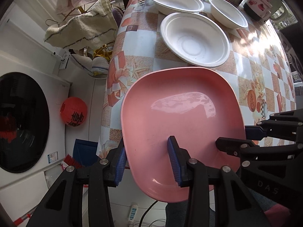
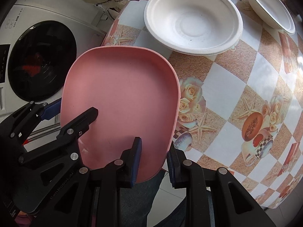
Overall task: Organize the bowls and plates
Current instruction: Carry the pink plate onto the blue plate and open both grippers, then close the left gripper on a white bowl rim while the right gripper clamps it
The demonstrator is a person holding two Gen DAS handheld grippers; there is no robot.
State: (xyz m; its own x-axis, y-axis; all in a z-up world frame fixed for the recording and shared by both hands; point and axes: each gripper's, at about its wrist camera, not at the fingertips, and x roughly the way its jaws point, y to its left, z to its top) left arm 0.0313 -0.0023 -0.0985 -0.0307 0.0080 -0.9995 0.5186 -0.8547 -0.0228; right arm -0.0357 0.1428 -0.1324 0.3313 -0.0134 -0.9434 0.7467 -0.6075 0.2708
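A pink square plate hangs level over the near edge of the table, held from both sides. My left gripper is shut on its left rim, one finger on top and one underneath. My right gripper is shut on the opposite rim; in the left wrist view the right gripper shows at the plate's right side. In the right wrist view, the pink plate has the left gripper clamped at its left. Three empty white bowls lie beyond it: the nearest bowl, a second bowl and a third bowl.
The table wears a checked, flowery oilcloth. A mug and jars stand at its far right. Left of the table are a washing machine, a red lantern and towels on a rack. A power strip lies on the floor.
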